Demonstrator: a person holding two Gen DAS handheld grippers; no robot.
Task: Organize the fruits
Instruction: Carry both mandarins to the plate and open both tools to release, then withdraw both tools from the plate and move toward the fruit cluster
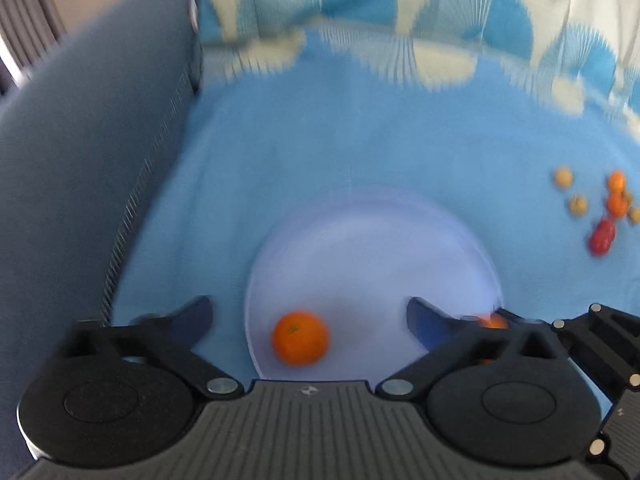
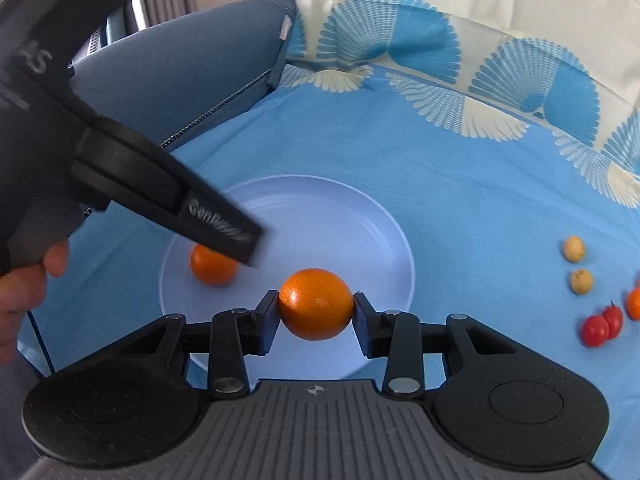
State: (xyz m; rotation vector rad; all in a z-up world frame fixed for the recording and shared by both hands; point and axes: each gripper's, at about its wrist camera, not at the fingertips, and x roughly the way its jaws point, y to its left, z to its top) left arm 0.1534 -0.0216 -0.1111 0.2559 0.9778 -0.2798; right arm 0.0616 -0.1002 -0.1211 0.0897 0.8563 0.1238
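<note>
One orange (image 2: 316, 304) is clamped in the right gripper (image 2: 316, 312) above the plate (image 2: 360, 216); another orange (image 1: 300, 338) lies there between the wide-spread, empty left gripper (image 1: 310, 320) fingers.

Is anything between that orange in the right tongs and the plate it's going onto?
Nothing visible. The orange in the right tongs hangs over bare plate. The other orange lies apart to its left, under the open left tongs.
</note>
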